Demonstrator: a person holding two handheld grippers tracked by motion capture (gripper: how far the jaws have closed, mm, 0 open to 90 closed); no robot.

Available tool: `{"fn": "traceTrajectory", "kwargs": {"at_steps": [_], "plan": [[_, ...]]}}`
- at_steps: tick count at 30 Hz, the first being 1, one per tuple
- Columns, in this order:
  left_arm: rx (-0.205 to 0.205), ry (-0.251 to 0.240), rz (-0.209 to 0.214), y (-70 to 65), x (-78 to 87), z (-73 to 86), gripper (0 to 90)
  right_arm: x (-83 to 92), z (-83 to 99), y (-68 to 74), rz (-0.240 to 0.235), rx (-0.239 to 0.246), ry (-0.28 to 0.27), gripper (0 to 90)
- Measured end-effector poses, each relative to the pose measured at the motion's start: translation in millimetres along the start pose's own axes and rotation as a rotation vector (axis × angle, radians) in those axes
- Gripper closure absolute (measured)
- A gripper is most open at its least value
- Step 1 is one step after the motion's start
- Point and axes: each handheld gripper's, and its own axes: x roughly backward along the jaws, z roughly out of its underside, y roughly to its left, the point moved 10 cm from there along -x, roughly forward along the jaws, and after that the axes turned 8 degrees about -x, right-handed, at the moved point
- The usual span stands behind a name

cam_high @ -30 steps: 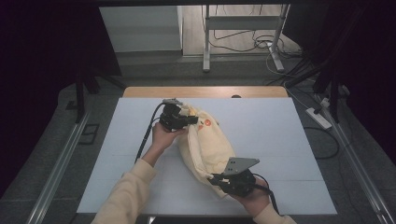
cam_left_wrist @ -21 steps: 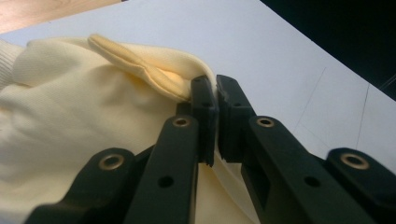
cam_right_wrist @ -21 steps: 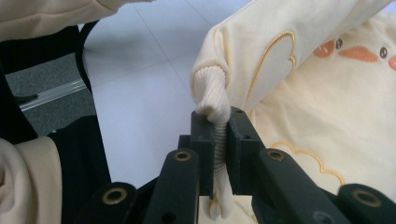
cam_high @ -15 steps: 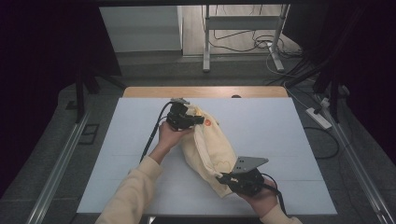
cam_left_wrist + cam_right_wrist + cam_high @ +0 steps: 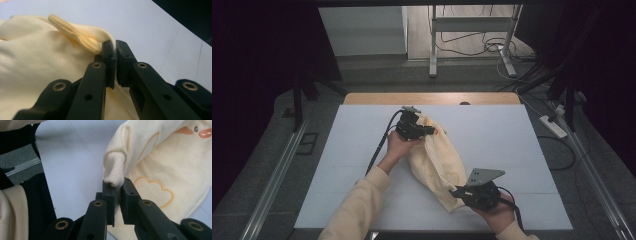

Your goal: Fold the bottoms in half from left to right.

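Note:
A pale yellow child's sweatshirt point(image 5: 439, 160) with orange cloud outlines and a duck motif lies bunched on the white table point(image 5: 512, 135), stretched between both hands. My left gripper point(image 5: 428, 131) holds its far end; in the left gripper view the jaws are shut on a folded hem point(image 5: 75, 33) of the sweatshirt point(image 5: 37, 65). My right gripper point(image 5: 458, 191) is at the near end. In the right gripper view its jaws pinch the ribbed cuff point(image 5: 114, 168) of a sleeve, with the sweatshirt's point(image 5: 170, 167) printed front beyond.
The table's wooden far edge point(image 5: 432, 98) borders a dark floor with a metal stand point(image 5: 432, 45) and cables point(image 5: 512, 55). A power strip point(image 5: 553, 126) lies right of the table. Rails point(image 5: 272, 185) run along both sides. Bare table surface lies left and right of the garment.
Both grippers have shifted slightly to the right, carrying the sweatshirt with them; the garment now lies more stretched out along a diagonal. Neither grip has changed.

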Motion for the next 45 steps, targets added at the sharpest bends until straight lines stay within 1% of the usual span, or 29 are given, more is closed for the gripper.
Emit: {"fn": "traceTrajectory", "kwargs": {"at_steps": [5,13,17,25,29,37,40,45], "plan": [[-0.005,0.015,-0.002,-0.1,-5.7,1.8,84.8,1.2,3.7,-3.9,0.004,-0.013,0.008,82.5],[0.0,0.031,0.0,-0.5,-16.8,3.9,84.5,4.0,11.4,-11.3,0.016,-0.035,0.024,82.7],[-0.001,0.044,-0.003,0.3,-23.1,5.6,84.5,3.2,16.6,-15.0,0.02,-0.051,0.039,82.7],[0.005,0.053,-0.006,2.1,-32.4,6.1,84.2,3.9,25.0,-21.7,0.033,-0.072,0.067,82.6],[0.008,0.065,-0.006,2.6,-37.4,8.8,84.0,3.1,28.9,-24.5,0.031,-0.083,0.078,82.6],[0.007,0.078,-0.009,3.6,-44.9,11.4,83.8,2.5,33.3,-28.7,0.044,-0.087,0.101,82.5],[0.008,0.082,-0.005,2.9,-47.9,12.1,83.2,1.9,35.2,-30.0,0.042,-0.096,0.109,82.5],[0.006,0.088,-0.004,1.9,-49.9,13.2,81.6,-0.1,38.5,-30.5,0.043,-0.095,0.129,82.4]]}}
